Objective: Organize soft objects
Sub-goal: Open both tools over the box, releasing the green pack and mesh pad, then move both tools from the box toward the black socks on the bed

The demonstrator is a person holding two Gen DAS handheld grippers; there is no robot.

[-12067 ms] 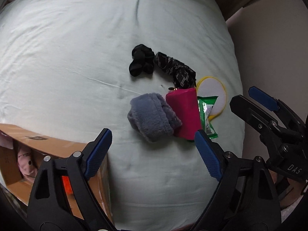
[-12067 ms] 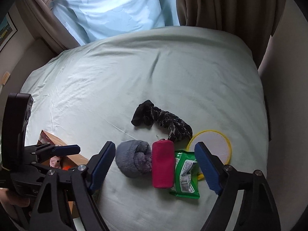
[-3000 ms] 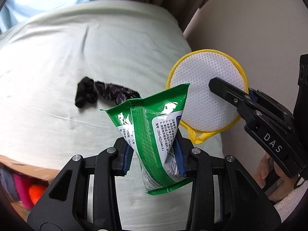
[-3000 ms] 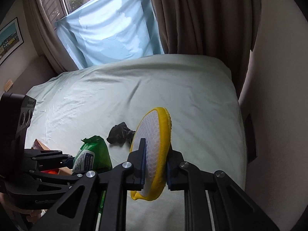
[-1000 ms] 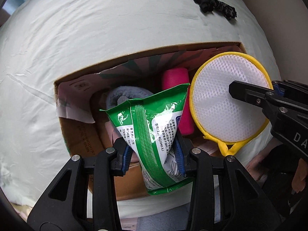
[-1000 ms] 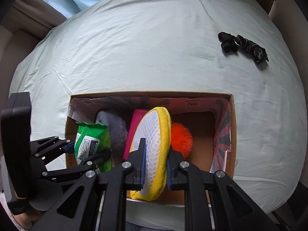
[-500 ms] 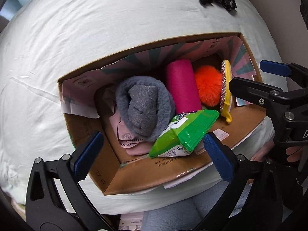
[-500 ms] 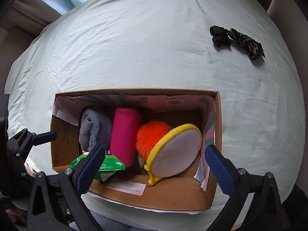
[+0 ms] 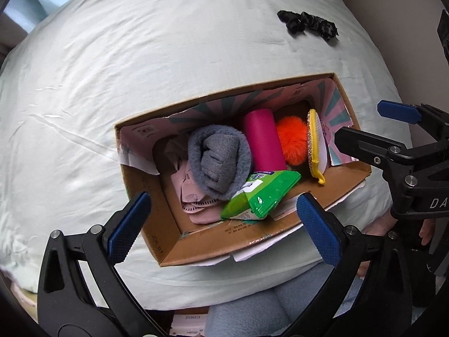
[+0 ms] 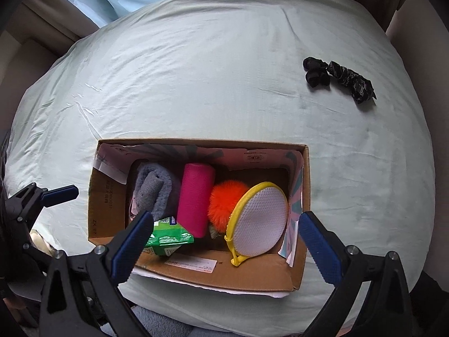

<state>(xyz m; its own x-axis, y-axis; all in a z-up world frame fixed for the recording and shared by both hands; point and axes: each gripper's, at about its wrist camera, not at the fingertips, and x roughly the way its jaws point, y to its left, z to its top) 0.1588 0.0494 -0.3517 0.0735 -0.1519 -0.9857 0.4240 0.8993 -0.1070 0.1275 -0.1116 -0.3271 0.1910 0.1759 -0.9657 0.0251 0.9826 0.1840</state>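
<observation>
mostly packed into the cardboard box (image 10: 300, 278) under both wide-open, empty claws, left gripper (image 9: 221, 224) and right gripper (image 10: 224, 244) (black scrunchies (image 10: 339, 78) far ahead, unpacked).

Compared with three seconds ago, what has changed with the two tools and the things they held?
The left tool let go of the green plastic wipes pack, and the right tool released the round yellow-rimmed mesh pad; both now lie inside the cardboard box, tools open above. The black fabric pieces stayed on the pale bedsheet.
</observation>
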